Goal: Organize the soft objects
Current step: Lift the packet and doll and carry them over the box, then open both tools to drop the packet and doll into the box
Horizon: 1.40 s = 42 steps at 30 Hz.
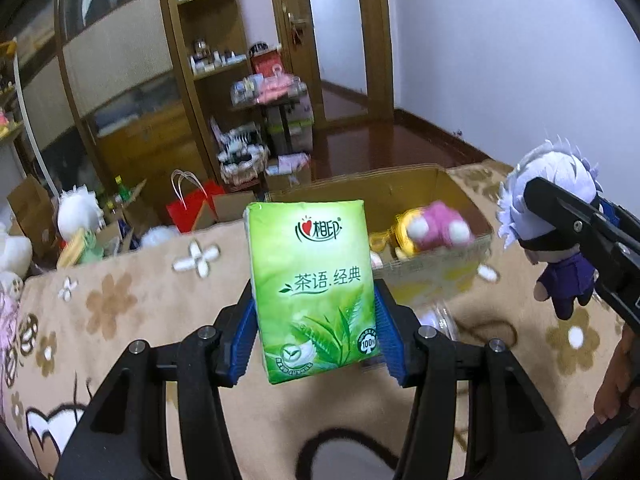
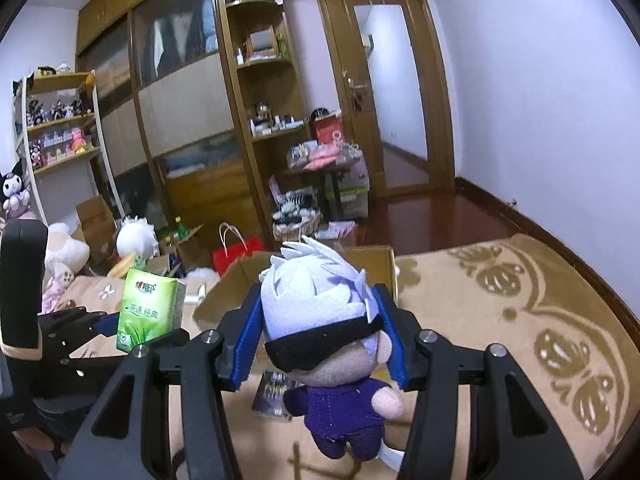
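My left gripper (image 1: 316, 336) is shut on a green tissue pack (image 1: 314, 288), held upright above the beige flowered blanket (image 1: 120, 320); the same tissue pack (image 2: 148, 308) shows at the left of the right wrist view. My right gripper (image 2: 320, 344) is shut on the head of a white-haired plush doll (image 2: 320, 320) in a purple outfit with a black blindfold. That plush doll (image 1: 552, 240) also hangs at the right edge of the left wrist view. Ahead stands an open cardboard box (image 1: 404, 196) holding a pink and yellow plush toy (image 1: 432, 228).
The cardboard box (image 2: 224, 292) sits on the bed blanket (image 2: 500, 320). A small dark booklet (image 2: 274, 396) lies on the blanket below the doll. Beyond the bed are a red paper bag (image 2: 236, 254), white plush toys (image 2: 136, 236), boxes, wooden wardrobes and a door.
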### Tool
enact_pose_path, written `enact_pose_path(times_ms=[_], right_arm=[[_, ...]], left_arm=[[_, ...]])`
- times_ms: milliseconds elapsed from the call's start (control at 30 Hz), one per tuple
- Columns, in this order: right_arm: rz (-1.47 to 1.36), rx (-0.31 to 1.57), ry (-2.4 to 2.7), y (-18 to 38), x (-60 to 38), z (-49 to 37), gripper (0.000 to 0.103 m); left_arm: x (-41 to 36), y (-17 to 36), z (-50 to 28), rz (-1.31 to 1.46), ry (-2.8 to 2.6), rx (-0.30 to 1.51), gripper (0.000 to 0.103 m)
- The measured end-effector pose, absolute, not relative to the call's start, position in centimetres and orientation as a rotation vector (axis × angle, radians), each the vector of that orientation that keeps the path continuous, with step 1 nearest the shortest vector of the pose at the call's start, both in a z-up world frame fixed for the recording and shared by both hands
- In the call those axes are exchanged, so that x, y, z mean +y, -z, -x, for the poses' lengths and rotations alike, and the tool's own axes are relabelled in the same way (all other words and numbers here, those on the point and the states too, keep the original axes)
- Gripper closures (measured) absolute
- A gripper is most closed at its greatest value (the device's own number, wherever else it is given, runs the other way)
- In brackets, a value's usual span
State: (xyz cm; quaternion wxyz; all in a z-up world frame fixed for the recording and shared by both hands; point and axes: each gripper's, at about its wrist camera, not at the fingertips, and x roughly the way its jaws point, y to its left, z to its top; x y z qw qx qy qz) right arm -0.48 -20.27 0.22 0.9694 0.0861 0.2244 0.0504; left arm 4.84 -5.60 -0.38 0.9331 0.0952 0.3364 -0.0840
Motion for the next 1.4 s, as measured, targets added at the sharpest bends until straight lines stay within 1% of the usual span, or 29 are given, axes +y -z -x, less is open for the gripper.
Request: enact_pose_path(times_ms=[200,500,800,1067,1167,1267,1300,1333,1400], right_arm=[[-0.167,0.421,-0.101,-1.5,-20.7,-1.6,0.047],[-0.183,0.427,-0.127,-1.5,-21.9,-5.2,0.047],[-0.160,0.463,-0.174,0.0,-21.7,-9.0,0.046],[-0.088,0.584,-0.205,3.2,-20.0,-12.4,0.045],[-0.067,0.617,-0.210,4.3,-19.8,-13.0,0.042],[-0.078,0.636,-0.207,4.9,-20.1,-13.3,0.042],[-0.083,0.641,-0.205,5.0,-20.3,-13.4,0.041],[-0.090,0.648,-0.204,5.1,-20.5,-13.5,0.041],[-0.102,0.660,-0.205,5.3,-20.8,-13.6,0.035]], left_arm=[[-5.9,-1.4,-7.7,-0.199,0.160,0.631,0.051],[-5.9,-1.5,-12.1,-0.188,0.153,0.604,0.050],[-5.3,1.5,-15.7,-0.159,0.153,0.655,0.050],[-5.1,3.8,-17.5,-0.137,0.172,0.712,0.048],[-5.0,4.5,-18.0,-0.124,0.178,0.735,0.048],[-5.1,4.9,-18.1,-0.125,0.177,0.743,0.045],[-5.1,5.0,-18.2,-0.127,0.176,0.745,0.040],[-5.1,5.0,-18.2,-0.126,0.175,0.747,0.037],[-5.1,5.0,-18.1,-0.124,0.174,0.747,0.033]])
